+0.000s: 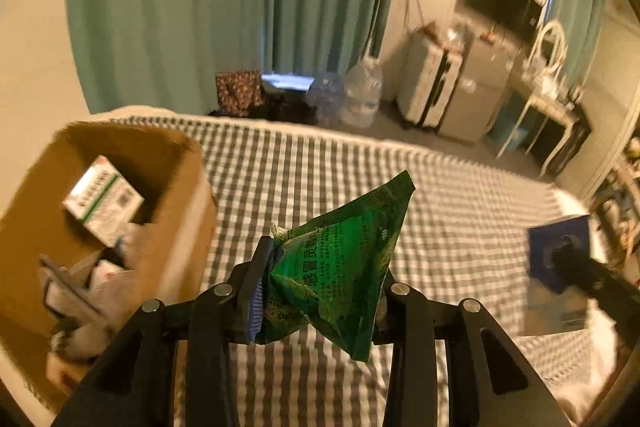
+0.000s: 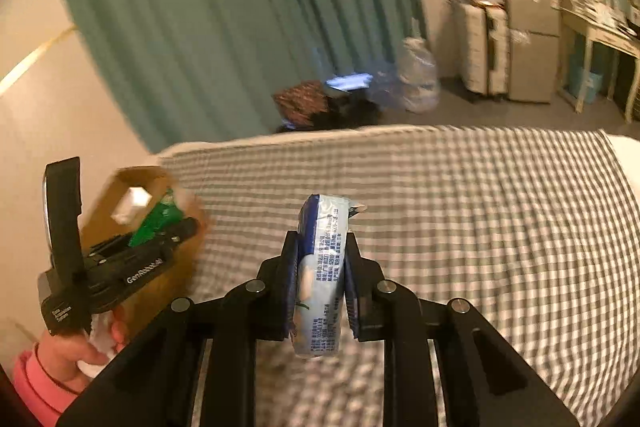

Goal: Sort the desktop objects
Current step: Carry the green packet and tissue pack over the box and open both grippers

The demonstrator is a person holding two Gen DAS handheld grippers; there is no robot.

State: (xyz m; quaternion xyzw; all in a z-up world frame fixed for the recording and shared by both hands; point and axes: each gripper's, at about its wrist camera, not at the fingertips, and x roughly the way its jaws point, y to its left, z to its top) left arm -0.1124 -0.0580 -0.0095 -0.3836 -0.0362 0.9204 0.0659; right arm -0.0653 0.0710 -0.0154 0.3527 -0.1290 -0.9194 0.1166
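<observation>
My left gripper [image 1: 326, 267] is shut on a crumpled green packet [image 1: 344, 259] and holds it above the checked bedspread [image 1: 460, 203]. To its left stands an open cardboard box [image 1: 176, 155] with a white and green medicine box [image 1: 102, 201] and other items inside. My right gripper [image 2: 322, 247] is shut on a blue and white packet [image 2: 320, 267] that stands upright between the pads. In the right wrist view the left gripper [image 2: 176, 223] with the green packet [image 2: 158, 219] hovers at the cardboard box [image 2: 120, 183]. The blue packet [image 1: 560, 239] shows blurred at the right of the left wrist view.
A hand with a pink sleeve [image 2: 60, 363] holds the left gripper. Beyond the bed hang teal curtains [image 1: 200, 7]. On the floor stand water bottles [image 1: 360, 95], a white suitcase [image 1: 428, 87], a grey fridge [image 2: 532, 43] and a white desk [image 1: 548, 107].
</observation>
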